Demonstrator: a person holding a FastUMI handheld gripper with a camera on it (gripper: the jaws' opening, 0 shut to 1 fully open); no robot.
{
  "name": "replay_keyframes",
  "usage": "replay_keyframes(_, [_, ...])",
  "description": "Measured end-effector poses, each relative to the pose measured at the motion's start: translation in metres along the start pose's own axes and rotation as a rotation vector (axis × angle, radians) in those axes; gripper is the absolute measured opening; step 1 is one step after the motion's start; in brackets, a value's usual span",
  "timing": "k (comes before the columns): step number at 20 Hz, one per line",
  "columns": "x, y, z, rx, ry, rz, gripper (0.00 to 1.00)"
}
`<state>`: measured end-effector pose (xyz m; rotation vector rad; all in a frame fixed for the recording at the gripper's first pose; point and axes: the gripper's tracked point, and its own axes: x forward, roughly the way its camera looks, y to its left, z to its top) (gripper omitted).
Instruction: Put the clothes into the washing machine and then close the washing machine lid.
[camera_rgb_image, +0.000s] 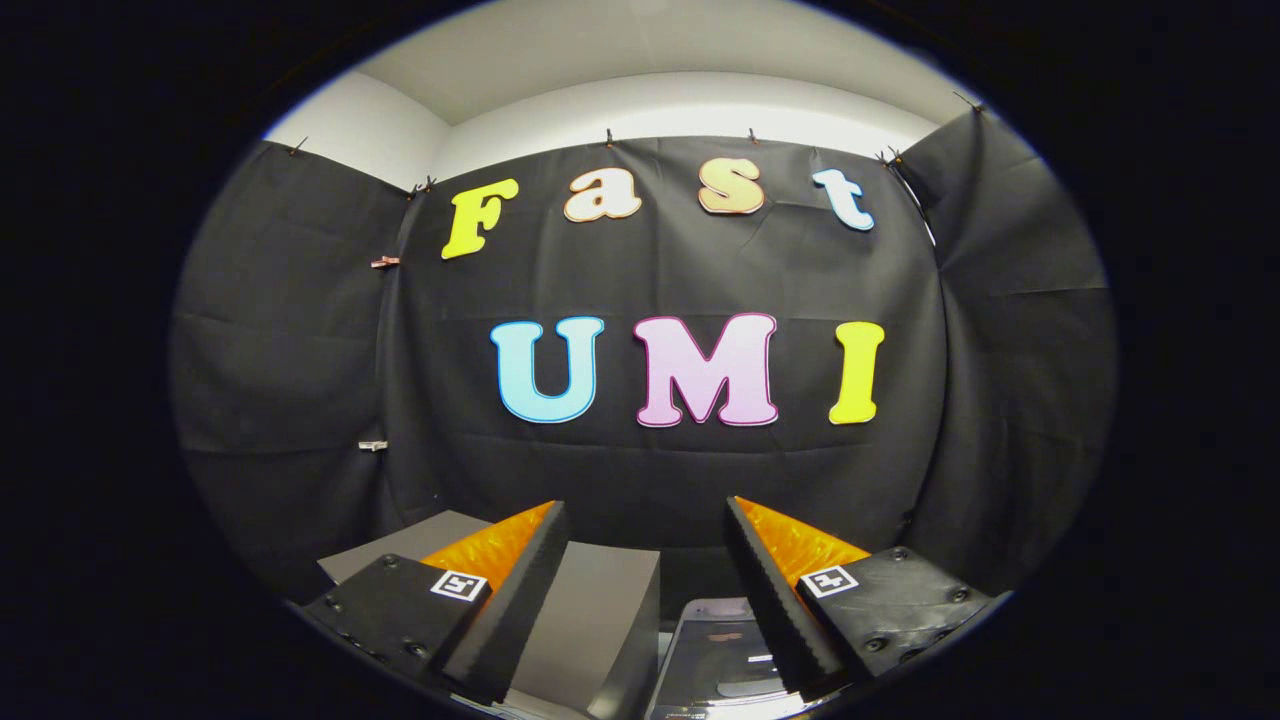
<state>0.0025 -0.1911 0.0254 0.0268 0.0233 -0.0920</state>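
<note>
- Black cloth wall (650, 470) hangs straight ahead, w/ side panels folding in on both sides; white room wall and ceiling (680, 100) show above the cloth's top edge.
- My gripper (645, 515) is held up and level, pointing at the cloth; fingers spread wide apart, nothing between them, nothing touched.
- Left finger (510, 590): black ribbed pad on the inner face, orange body behind it, black mount w/ a small square marker.
- Right finger (775, 590): same build, mirrored.
- Washing machine (725, 650) sits low, below and betw. the fingers, closer to the right one. I see a glossy rounded top w/ a pale rim; right finger covers part of it. Can't tell from here if the lid is up or down.
- Grey box-like block (590, 620) stands just beside the machine on its left, under the left finger; its right edge is a sharp vertical corner, dark side face turned to the machine.
- Another grey flat surface (420, 545) further left, behind the left finger's mount.
- Open room: lots of free air betw. fingertips and cloth, and to both sides up to the side panels. Tight spot is down low, where block and machine nearly meet.
- Clothes: can't make them out.
</note>
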Motion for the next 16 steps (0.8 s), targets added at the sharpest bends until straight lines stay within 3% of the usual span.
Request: replay_keyframes(16, [0.0011,0.0061,0.0012,-0.005,-0.004,0.017,0.98])
